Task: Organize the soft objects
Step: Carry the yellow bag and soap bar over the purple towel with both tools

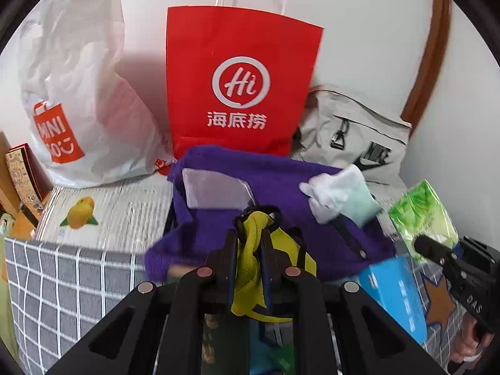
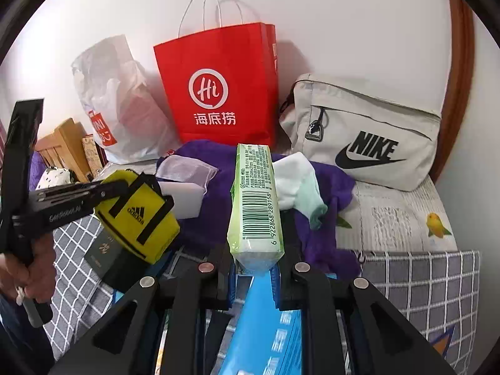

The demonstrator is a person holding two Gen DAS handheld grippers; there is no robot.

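Now both grippers carry soft goods above the cluttered bed.

Left gripper (image 1: pixel 250 250) pinches the yellow Adidas pouch (image 2: pixel 137 215) at lower centre of its view; right gripper (image 2: pixel 254 268) fingers clamp the green tissue pack (image 2: pixel 256 206), barcode upward, mid-frame. To do this well, I'd keep both pinches firm and steer each item clear of the purple towel (image 1: pixel 281 181) and white sock (image 1: pixel 334 190) before choosing a bag. Behind stand the red "Hi" Haidilao paper bag (image 1: pixel 240 78), white Miniso plastic bag (image 1: pixel 78 93) and grey Nike bag (image 2: pixel 362 134).
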